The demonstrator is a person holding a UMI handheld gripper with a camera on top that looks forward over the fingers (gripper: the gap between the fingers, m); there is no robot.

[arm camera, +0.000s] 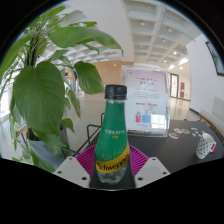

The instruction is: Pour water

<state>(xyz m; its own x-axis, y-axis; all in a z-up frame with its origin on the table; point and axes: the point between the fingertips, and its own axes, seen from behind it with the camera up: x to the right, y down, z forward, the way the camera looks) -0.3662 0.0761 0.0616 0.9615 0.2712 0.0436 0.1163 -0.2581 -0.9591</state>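
Jaws clamp green bottle (113,135), its base hidden between pink pads (86,160).

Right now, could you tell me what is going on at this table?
A person's hand-held gripper has a green bottle between its fingers. The bottle stands upright with its dark cap still on, and both pink pads press on its lower part, so it looks gripped. Nothing is being poured yet. A leafy plant stands just beside the bottle, a sign stands beyond it, and a mug lies on its side further off on the table.
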